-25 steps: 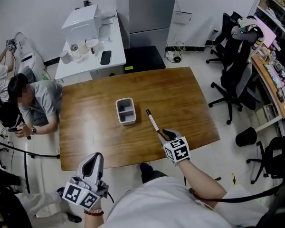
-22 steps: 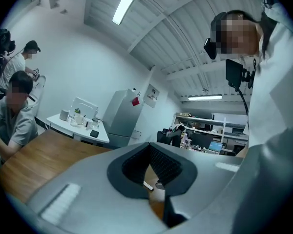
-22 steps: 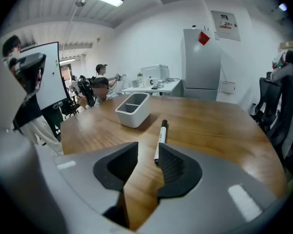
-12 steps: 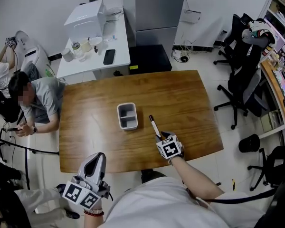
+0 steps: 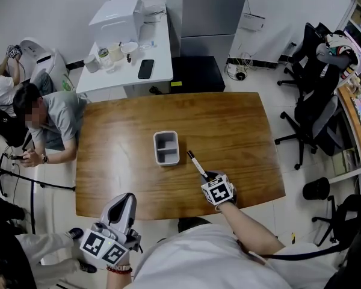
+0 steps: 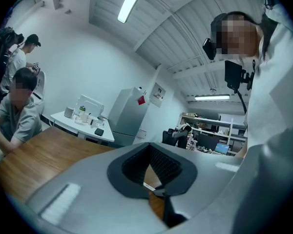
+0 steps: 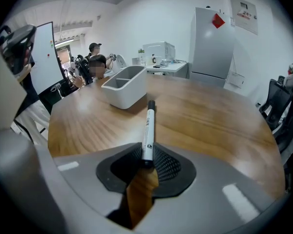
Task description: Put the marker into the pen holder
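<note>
The right gripper (image 5: pixel 207 176) has dropped to the bench (image 5: pixel 120 137) and its jaws have just been closing; they now pinch the near end of the marker (image 5: pixel 197 164), which lies just right of the pen holder (image 5: pixel 166 163). The grasp looks made, so lifting comes next. The left gripper (image 5: pixel 124 198), pressed together and empty, hangs off the near edge

The slim white plastic marker (image 7: pixel 147 126) was black at both ends, with dark print along its barrel. The rectangular plastic pen holder (image 5: pixel 156 149) was pale grey. The wooden tabletop (image 5: pixel 120 155) showed warm brown grain. The left hand-held gripper (image 5: pixel 124 198) and right hand-held gripper (image 5: pixel 208 176) were light grey, with black ribbed pads (image 7: pixel 168 167) and black-and-white square-patterned cubes.
</note>
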### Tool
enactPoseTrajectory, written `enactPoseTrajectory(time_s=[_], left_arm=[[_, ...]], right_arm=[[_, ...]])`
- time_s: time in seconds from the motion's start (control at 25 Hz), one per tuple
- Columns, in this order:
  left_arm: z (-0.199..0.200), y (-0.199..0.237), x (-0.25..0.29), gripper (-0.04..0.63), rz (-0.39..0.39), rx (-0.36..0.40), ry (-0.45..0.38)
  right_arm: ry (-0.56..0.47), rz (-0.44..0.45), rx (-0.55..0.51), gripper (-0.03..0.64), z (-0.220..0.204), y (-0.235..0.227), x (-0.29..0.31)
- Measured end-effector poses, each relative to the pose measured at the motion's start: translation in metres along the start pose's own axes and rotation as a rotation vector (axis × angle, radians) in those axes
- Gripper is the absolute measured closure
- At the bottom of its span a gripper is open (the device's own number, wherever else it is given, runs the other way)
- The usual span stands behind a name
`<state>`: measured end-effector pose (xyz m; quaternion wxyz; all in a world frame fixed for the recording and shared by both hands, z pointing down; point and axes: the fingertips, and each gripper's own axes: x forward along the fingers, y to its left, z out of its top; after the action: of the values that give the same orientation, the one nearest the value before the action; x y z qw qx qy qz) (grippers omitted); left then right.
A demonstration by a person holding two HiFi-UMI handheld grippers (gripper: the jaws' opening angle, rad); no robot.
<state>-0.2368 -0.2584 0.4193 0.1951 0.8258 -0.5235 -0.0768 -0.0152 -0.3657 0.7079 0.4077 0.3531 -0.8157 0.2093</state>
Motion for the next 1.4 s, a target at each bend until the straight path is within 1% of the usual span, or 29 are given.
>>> enactPoseTrajectory(time_s=[0.12, 0.2, 0.32, 0.44, 0.52, 0.6, 0.68, 0.76, 0.92, 1.12, 1.28, 1.4], left_arm=[[0.000, 0.002, 0.003, 0.595, -0.004, -0.005, -0.002], [-0.002, 0.004, 0.005, 0.595, -0.005, -0.009, -0.001], [-0.003, 0.008, 0.008, 0.595, -0.002, -0.017, 0.003], [0.000, 0.008, 0.012, 0.595, -0.003, -0.017, -0.005], [0.002, 0.009, 0.012, 0.595, -0.001, -0.016, -0.012], [0.001, 0.011, 0.011, 0.595, 0.007, -0.018, -0.014], [0.001, 0.015, 0.009, 0.595, 0.018, -0.024, -0.017], [0.002, 0.018, 0.007, 0.595, 0.030, -0.029, -0.022], [0.001, 0.023, 0.001, 0.595, 0.055, -0.035, -0.027], [-0.002, 0.026, -0.001, 0.595, 0.073, -0.039, -0.024], [-0.004, 0.027, -0.001, 0.595, 0.077, -0.044, -0.017], [-0.005, 0.027, 0.001, 0.595, 0.074, -0.050, -0.016]], right_arm=[[-0.007, 0.001, 0.009, 0.552, 0.003, -0.002, -0.004], [-0.031, 0.002, 0.030, 0.552, 0.009, -0.003, -0.009], [-0.094, 0.005, 0.056, 0.552, 0.026, -0.005, -0.023], [-0.175, 0.023, 0.063, 0.552, 0.053, -0.006, -0.049], [-0.221, 0.054, 0.024, 0.552, 0.072, 0.000, -0.066], [-0.243, 0.083, -0.057, 0.552, 0.089, 0.009, -0.077], [-0.238, 0.104, -0.152, 0.552, 0.104, 0.016, -0.079], [-0.212, 0.125, -0.224, 0.552, 0.116, 0.021, -0.072], [-0.147, 0.163, -0.284, 0.552, 0.129, 0.031, -0.039], [-0.106, 0.172, -0.303, 0.551, 0.134, 0.044, -0.018], [-0.102, 0.167, -0.307, 0.549, 0.134, 0.049, -0.015], [-0.120, 0.148, -0.307, 0.548, 0.136, 0.048, -0.012]])
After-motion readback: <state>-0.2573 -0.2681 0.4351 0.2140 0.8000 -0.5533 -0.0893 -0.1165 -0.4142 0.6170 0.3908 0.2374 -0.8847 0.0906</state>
